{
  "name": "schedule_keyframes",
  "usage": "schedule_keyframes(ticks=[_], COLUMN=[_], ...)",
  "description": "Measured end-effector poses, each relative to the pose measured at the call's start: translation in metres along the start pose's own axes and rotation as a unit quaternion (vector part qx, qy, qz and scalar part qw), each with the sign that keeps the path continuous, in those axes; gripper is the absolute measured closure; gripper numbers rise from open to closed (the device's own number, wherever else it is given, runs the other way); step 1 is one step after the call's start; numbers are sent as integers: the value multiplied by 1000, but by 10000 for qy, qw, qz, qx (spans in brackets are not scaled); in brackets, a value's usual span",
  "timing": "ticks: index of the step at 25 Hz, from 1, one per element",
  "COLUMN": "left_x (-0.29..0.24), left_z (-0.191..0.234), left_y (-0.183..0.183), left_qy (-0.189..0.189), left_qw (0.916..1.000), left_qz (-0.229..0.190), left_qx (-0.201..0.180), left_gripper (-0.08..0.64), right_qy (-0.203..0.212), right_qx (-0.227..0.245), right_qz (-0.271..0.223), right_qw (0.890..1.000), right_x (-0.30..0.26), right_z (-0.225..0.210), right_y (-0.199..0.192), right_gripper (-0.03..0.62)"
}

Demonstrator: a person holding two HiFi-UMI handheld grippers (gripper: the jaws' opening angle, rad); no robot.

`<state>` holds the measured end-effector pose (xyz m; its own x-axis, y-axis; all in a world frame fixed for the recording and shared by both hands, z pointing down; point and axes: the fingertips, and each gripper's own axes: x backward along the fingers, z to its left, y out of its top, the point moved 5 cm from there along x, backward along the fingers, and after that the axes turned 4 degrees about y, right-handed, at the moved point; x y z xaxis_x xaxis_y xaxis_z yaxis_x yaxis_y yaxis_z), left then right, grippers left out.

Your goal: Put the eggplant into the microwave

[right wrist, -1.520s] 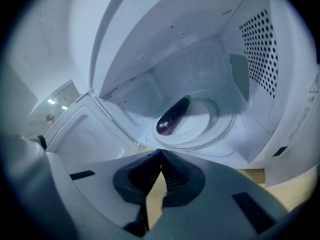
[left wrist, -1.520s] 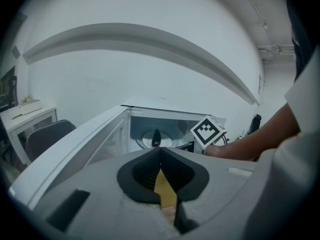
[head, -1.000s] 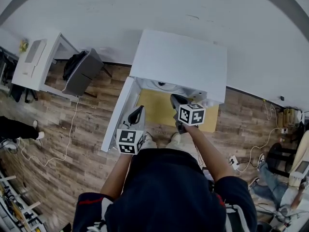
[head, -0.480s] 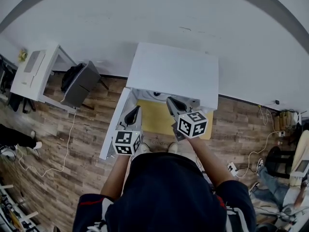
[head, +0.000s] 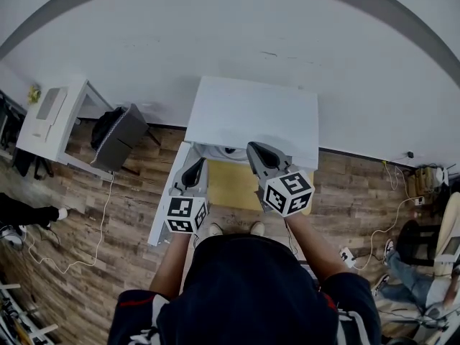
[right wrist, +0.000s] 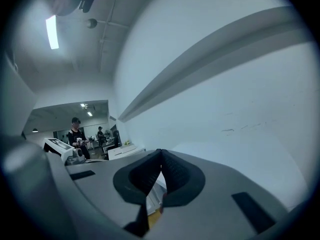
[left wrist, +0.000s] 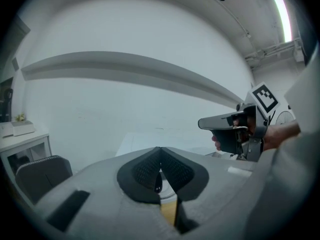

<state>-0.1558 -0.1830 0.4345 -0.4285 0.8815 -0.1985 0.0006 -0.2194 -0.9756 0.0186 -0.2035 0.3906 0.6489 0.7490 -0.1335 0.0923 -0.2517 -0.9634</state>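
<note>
Below me stands the microwave [head: 251,113], a white box with a flat, smooth top and straight corners. Its door [head: 169,200] is a long white panel and it is swung open to the left side. In front of the opening there is a yellow surface [head: 230,185], matte and flat. The floor [head: 108,214] is made of brown wooden planks with a rough grain, and the wall [head: 215,42] behind is plain white.

My left claw [left wrist: 160,153] has a smooth light grey shell, rounded like a shield. The pads [left wrist: 142,171] are black rubber with a fine dotted pattern. The two pads are pressed together at the tips. Only a thin wedge-shaped slit remains lower down, and nothing is between them. The claw is in the air, close to the open door, and touches nothing.

My right claw [right wrist: 161,156] is made of the same grey plastic with the same black, grainy pads. Its jaws are also pressed together at the tips and they pinch nothing. It is in front of the microwave's upper edge, free in the air. On its back sits a cube [head: 289,192] with black and white square markers.

Where the eggplant is I cannot tell; no view shows it.
</note>
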Motion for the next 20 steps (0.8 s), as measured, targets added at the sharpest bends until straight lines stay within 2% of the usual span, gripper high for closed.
schedule_keyframes(ticks=[7,12,16,20], left_x=[2,7,10,15], left_z=[-10,-15,-18,-21], left_y=[32,49,58,63], left_qy=[-65,-71,-18,-52], left_qw=[9990,9980,9966,9960], left_qz=[-346,-558,-652,-797], left_qx=[-258,-294,-499,-412], left_gripper=[546,546,546,546], right_qy=[-58,-119,-154,-172], right_qx=[403,376,394,414], right_qz=[-426,-558,-607,-593], right_qw=[9983,9977,9973,9972], right_x=[14,24,27,26], right_z=[8,6,5,6], right_y=[32,37,38,37], right_gripper=[580,580,580,580])
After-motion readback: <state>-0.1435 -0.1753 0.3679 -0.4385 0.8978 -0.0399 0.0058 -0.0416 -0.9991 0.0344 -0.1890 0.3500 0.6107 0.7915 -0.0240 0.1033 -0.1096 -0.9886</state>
